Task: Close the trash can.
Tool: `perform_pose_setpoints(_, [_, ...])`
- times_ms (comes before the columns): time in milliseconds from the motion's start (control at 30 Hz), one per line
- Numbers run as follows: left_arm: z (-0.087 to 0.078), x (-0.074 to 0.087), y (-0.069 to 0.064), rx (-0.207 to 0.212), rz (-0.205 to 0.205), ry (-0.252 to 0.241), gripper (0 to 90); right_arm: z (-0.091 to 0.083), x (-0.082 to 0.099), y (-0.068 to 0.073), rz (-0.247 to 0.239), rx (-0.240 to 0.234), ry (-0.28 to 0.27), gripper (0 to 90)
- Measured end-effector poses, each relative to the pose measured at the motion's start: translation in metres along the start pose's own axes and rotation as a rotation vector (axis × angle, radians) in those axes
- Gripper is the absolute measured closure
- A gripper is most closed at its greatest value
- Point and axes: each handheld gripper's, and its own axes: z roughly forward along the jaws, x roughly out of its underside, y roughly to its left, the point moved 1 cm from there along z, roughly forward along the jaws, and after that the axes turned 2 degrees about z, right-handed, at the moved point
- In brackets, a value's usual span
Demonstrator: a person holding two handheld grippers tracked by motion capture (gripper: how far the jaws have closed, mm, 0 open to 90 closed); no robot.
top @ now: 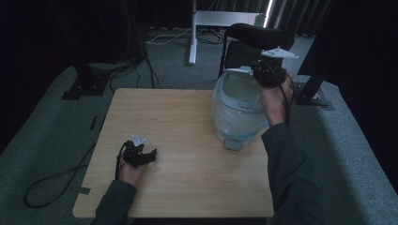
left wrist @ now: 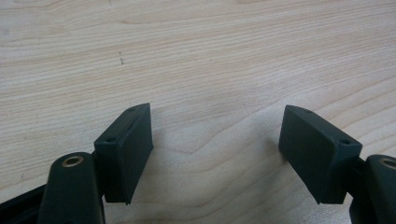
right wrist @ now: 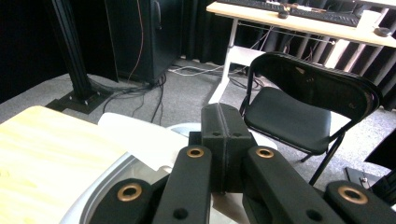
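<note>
Rice cooker [top: 238, 112] sits near the counter's [top: 178, 140] right edge, toward the far side. Right tongs [top: 268, 70] pressed together over its far rim, gripping nothing visible. Left tongs [top: 141, 157] apart, empty, low over the near-left corner.

Dim, murky high view; brighter, sharper close-ups, soft shadows.

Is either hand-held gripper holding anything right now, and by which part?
Nothing is clearly held. The left hand-held gripper is open over the wooden table; the right hand-held gripper is shut above the pale grey-blue lidded plastic container.
</note>
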Motion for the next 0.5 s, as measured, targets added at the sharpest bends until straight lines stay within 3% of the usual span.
perform_pose_setpoints(500, [0.0,0.0,0.0,0.0,-0.003,-0.002,25.9,-0.005,0.017,0.002,-0.002,-0.019,0.013,89.8])
